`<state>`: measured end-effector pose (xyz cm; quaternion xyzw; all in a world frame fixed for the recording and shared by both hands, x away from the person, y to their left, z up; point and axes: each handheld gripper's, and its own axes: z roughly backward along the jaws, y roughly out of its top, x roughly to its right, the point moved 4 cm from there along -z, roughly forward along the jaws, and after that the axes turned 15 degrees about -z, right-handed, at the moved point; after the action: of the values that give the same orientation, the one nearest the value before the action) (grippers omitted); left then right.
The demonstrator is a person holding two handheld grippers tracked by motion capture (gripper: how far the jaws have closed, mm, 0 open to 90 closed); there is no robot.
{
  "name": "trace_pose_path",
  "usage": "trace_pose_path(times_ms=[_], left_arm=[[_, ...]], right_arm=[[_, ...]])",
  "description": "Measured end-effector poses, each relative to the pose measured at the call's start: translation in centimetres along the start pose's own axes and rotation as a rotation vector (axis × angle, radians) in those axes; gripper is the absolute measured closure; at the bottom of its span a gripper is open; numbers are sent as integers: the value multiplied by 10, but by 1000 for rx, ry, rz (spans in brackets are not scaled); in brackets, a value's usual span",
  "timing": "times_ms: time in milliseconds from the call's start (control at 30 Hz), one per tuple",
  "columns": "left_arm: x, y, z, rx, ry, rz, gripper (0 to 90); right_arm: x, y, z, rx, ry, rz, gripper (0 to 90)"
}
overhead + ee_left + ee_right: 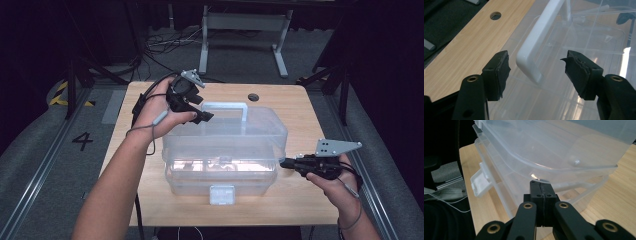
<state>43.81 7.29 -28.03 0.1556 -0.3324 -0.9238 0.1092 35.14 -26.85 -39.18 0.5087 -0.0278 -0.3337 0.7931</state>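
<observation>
The clear plastic storage box (225,150) stands in the middle of the wooden tabletop (300,200), its white latch (221,194) facing the near edge and its white handle (225,106) raised on the lid toward the far edge. The left claw (200,116) hovers at the handle's left end with its jaws spread wide; in the left gripper view the handle's corner (529,62) sits between the pads (501,70) without touching either. The right claw (286,162) is closed, its tip at the box's right side, just under the lid's rim (564,168).
</observation>
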Motion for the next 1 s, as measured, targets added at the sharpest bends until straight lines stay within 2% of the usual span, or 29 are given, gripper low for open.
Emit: trace_pose_path(times_ms=[100, 233, 333, 533, 633, 733, 833, 900, 1000], left_arm=[[1, -2, 6, 21, 8, 8, 374], [3, -7, 19, 87, 24, 22, 401], [6, -13, 32, 127, 20, 27, 435], [14, -25, 47, 163, 30, 36, 461], [17, -32, 52, 199, 29, 47, 468], [20, -41, 61, 207, 57, 53, 493], [24, -44, 72, 243, 65, 52, 528], [28, -45, 79, 255, 79, 46, 549], [33, -47, 83, 270, 76, 47, 591]], right_arm=[[0, 5, -1, 11, -2, 6, 900], [0, 9, -2, 23, 0, 10, 900], [0, 13, -4, 33, 0, 10, 900], [-3, 19, -7, 42, -2, 18, 900], [-2, 23, -6, 49, -6, 17, 900], [-2, 27, -6, 53, -12, 20, 900], [-2, 30, -8, 53, -14, 19, 900], [-2, 31, -11, 51, -16, 20, 900], [-1, 32, -12, 50, -19, 19, 900]])
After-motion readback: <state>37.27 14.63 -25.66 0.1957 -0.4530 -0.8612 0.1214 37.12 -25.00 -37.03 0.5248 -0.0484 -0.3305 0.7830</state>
